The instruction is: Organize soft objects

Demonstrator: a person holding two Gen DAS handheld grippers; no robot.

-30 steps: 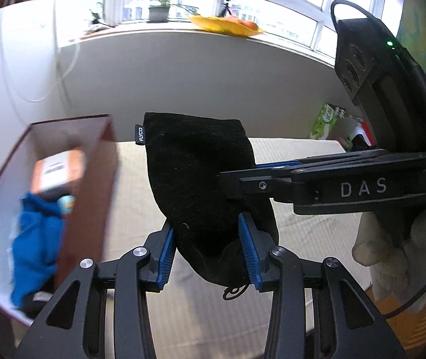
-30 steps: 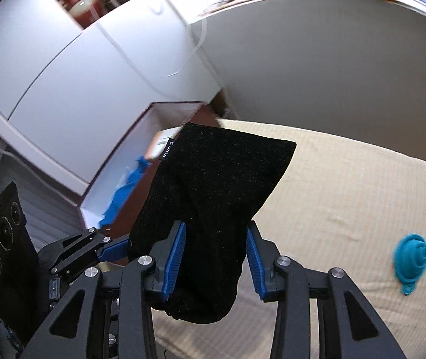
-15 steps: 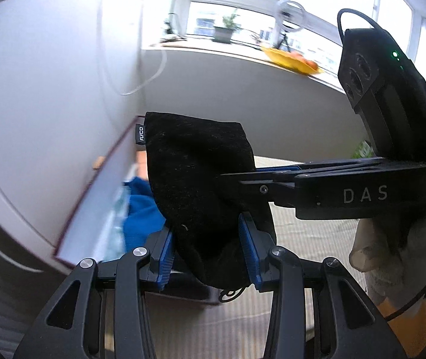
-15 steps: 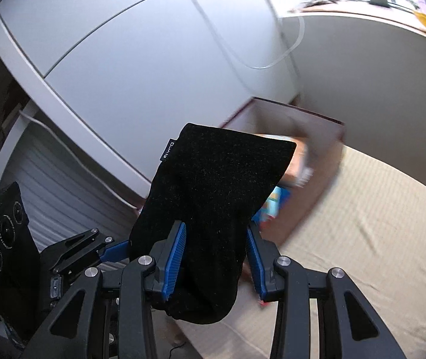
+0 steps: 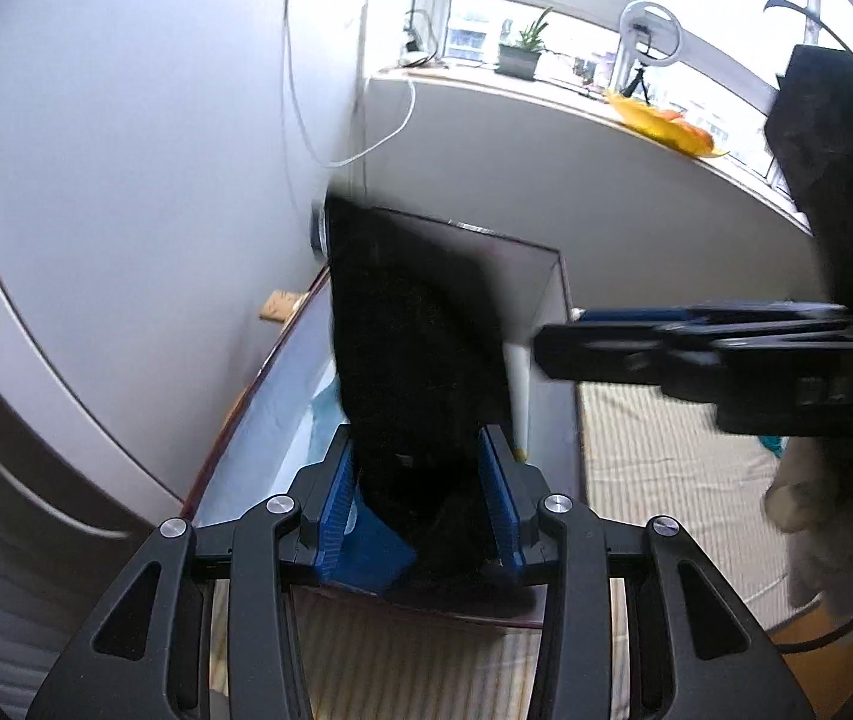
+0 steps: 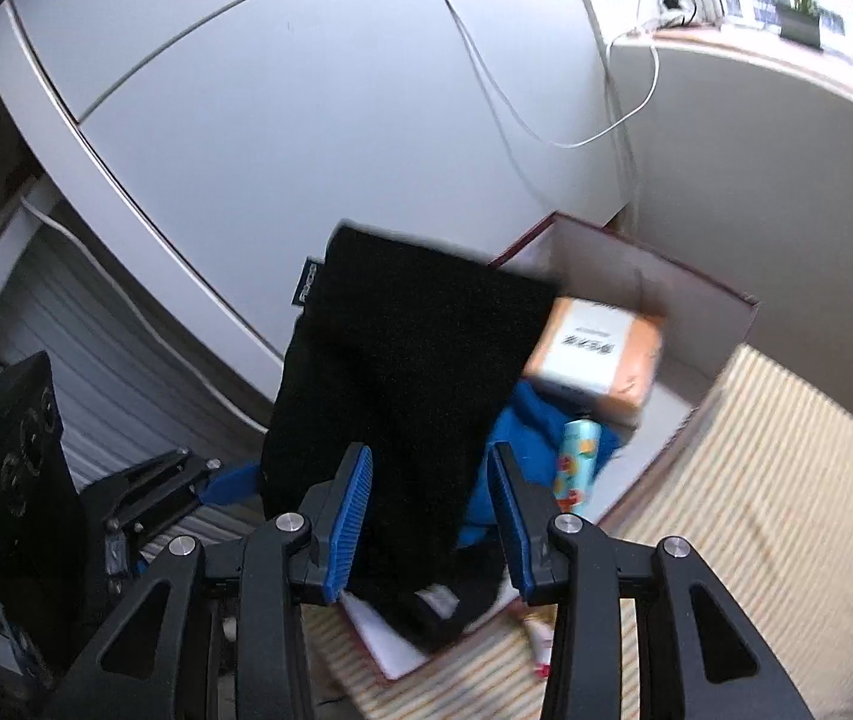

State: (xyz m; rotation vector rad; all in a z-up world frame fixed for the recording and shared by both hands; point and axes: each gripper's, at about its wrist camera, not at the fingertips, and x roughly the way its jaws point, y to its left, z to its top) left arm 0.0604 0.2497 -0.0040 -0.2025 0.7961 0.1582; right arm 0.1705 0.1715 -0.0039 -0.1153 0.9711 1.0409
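The left gripper [image 5: 420, 492] pinches the bottom of a black soft cloth [image 5: 420, 360] between its blue pads, and the cloth stands up above the pads. Behind the cloth, past the tips, sits an open box [image 5: 552, 282] next to a white wall [image 5: 126, 180].

The right gripper [image 6: 432, 504] is opening its jaws. The black cloth is between them, and there is a gap on the right side. Just right of the cloth, inside the box [image 6: 696, 324], lie a blue cloth [image 6: 528, 426], an orange packet [image 6: 600, 354] and a colorful can [image 6: 576, 462]. A striped mat [image 6: 786, 516] lies right of the tongs.
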